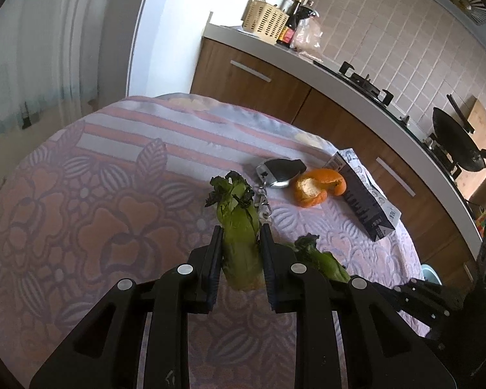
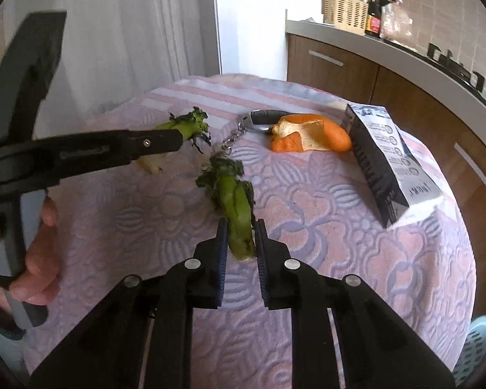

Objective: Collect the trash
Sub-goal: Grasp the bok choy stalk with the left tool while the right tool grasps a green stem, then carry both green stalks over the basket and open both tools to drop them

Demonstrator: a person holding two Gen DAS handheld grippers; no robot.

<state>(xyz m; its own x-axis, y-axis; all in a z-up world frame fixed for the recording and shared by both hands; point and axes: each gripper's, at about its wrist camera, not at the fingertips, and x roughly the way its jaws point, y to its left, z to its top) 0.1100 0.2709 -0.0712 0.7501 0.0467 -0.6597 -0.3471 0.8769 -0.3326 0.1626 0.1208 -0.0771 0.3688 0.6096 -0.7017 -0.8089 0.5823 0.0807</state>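
I've got both jaws pinching vegetable stalks — left gripper (image 1: 239, 236) on one vegetable stalk (image 1: 239, 227), right gripper (image 2: 239, 230) on the other stalk (image 2: 238, 207); orange peel (image 2: 307, 133) and carton (image 2: 385, 159) left on the table (image 2: 307, 259).

Soft daylight from window, fisheye-warped edges, dark vignette corners

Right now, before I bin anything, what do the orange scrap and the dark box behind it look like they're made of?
Orange peel: citrus rind, it seems, with a matte orange skin and pale pith showing on the curled inside.
Carton: probably printed paperboard with a smooth coated finish, judging by its sharp folded edges, dark side and white panel with printed text and icons. It lies on its side on the tablecloth.
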